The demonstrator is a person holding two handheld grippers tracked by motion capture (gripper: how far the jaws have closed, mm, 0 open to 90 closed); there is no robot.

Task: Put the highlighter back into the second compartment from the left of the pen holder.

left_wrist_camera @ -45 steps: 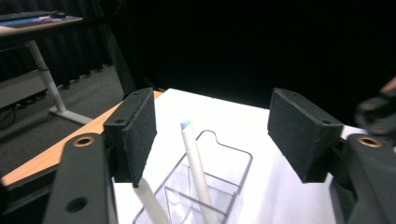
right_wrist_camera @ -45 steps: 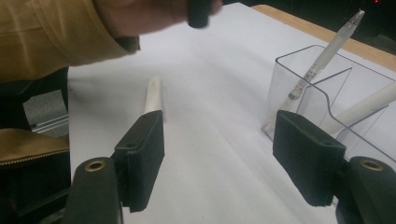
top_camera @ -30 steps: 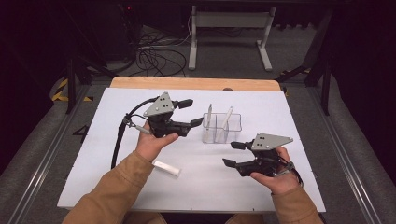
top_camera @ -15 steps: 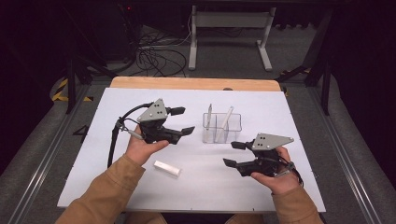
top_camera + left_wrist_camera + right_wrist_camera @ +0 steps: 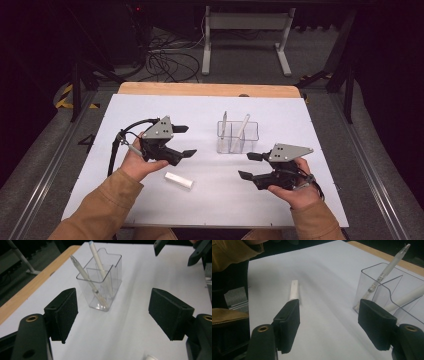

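1. Nearest to the person, the right gripper [image 5: 252,166] rests low over the white table [image 5: 310,130] at the right side, held in the right hand [image 5: 295,192]. Its jaws stand apart and nothing is between them; they point toward the middle of the table.
2. A little further and to the left, a short white stick [image 5: 179,180] lies flat on the table, just beside the left hand [image 5: 137,162] and touching no gripper. In the right gripper view the same stick [image 5: 294,290] lies beyond the left jaw.
3. The left gripper [image 5: 184,141] is held above the table, left of the centre, pointing to the right. Its jaws have just been opening; they stand apart and nothing is between them.
4. Past both grippers, near the middle of the table, stands a clear plastic holder [image 5: 237,136] with inner compartments. It is upright and well apart from the stick.
5. Two pens stand tilted in the holder: a thin translucent pen [image 5: 86,277] and a thicker white pen [image 5: 98,262], each in its own compartment.
6. At the far edge, a wooden strip [image 5: 210,89] borders the table.
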